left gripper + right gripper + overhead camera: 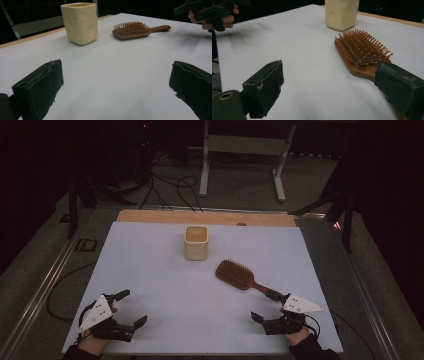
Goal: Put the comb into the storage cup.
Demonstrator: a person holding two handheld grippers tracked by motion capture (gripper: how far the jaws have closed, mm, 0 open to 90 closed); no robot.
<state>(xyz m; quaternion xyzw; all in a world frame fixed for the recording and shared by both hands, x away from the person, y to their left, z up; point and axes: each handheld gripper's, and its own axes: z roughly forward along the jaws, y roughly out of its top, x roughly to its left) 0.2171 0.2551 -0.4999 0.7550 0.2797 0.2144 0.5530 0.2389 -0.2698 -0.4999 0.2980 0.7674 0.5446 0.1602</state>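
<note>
A cream square cup (196, 242) stands upright near the far middle of the white table sheet (170, 285). To its right and closer to me, a wooden paddle hairbrush (236, 273) lies bristles up, with its handle pointing toward my right gripper (266, 306). That gripper is open, and its far jaw sits at the handle's end. In the right gripper view the brush (362, 50) lies just ahead, its handle hidden behind the right-hand jaw. My left gripper (131, 307) rests open at the near left with nothing between its jaws. The left gripper view shows the cup (80, 22) and the brush (131, 30) farther off.
A wooden strip (205, 217) runs along the table's far edge. Beyond it on the floor are a white frame (245, 150) and black cables (170, 190). Metal rails (47, 280) flank the table. The surroundings are dark.
</note>
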